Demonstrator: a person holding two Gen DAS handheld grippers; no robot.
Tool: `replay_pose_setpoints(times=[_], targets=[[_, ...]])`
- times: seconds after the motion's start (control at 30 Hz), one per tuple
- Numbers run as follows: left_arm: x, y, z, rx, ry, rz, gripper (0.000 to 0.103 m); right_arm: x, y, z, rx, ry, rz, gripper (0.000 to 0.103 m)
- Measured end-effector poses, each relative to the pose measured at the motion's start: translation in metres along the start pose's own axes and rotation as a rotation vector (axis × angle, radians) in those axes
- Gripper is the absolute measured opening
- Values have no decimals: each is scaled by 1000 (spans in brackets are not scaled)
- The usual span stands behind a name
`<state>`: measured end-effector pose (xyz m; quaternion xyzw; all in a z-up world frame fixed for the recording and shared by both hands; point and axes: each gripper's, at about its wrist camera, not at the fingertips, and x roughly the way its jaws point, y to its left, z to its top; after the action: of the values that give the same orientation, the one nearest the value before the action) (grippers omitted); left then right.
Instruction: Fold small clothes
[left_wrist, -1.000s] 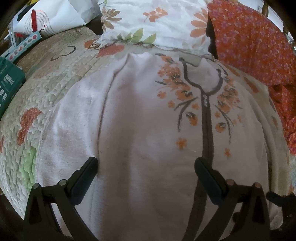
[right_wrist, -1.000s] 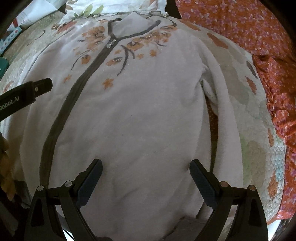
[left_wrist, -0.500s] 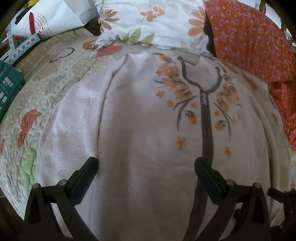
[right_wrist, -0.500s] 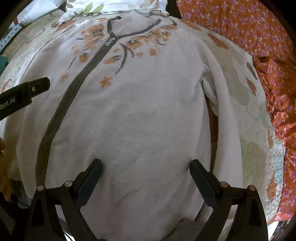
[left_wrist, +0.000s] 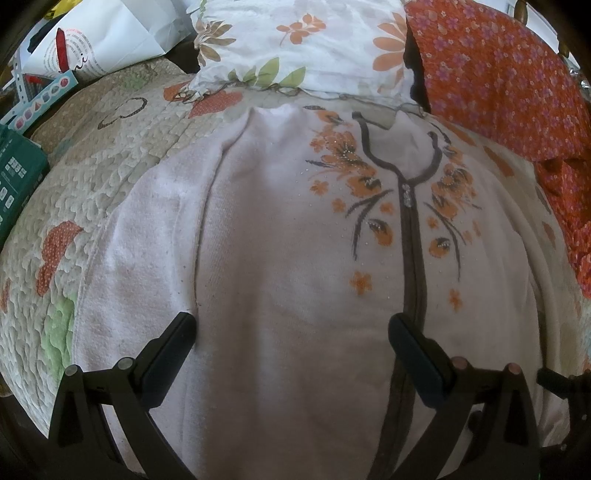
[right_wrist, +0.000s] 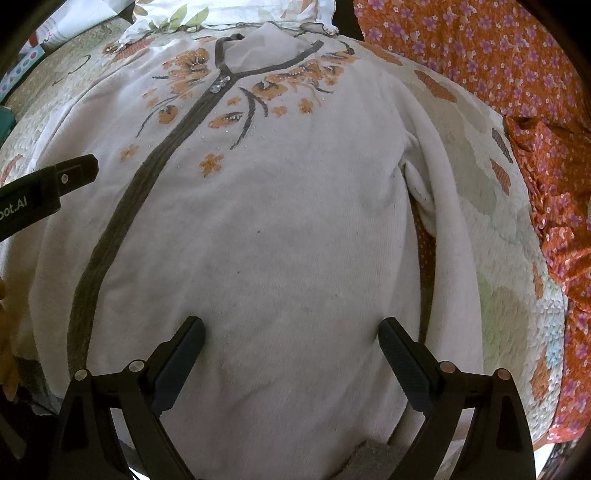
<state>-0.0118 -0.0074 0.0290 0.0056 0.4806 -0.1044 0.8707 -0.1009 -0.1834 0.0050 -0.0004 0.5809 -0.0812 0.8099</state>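
Your bed quilt (left_wrist: 110, 192) carries everything here, with a floral pillow (left_wrist: 303, 40) and an orange flowered cloth (right_wrist: 498, 62) at its far edge. The white cardigan (left_wrist: 280, 236) lies flat, front up, on the quilt, collar toward the pillow and sleeves alongside the body. Your left gripper (left_wrist: 291, 339) and right gripper (right_wrist: 291, 343) hover above its lower half, jaws wide apart, holding nothing.

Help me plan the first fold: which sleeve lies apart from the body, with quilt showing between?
The cardigan's right-hand sleeve; the left-hand sleeve lies flush against the body.
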Motion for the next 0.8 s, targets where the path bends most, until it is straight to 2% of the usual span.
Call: replay_pose_setpoints(times=[0.8], targets=[[0,-2,0,2,-6,3,103,-1,5,-1,-32,-40,-26,99]])
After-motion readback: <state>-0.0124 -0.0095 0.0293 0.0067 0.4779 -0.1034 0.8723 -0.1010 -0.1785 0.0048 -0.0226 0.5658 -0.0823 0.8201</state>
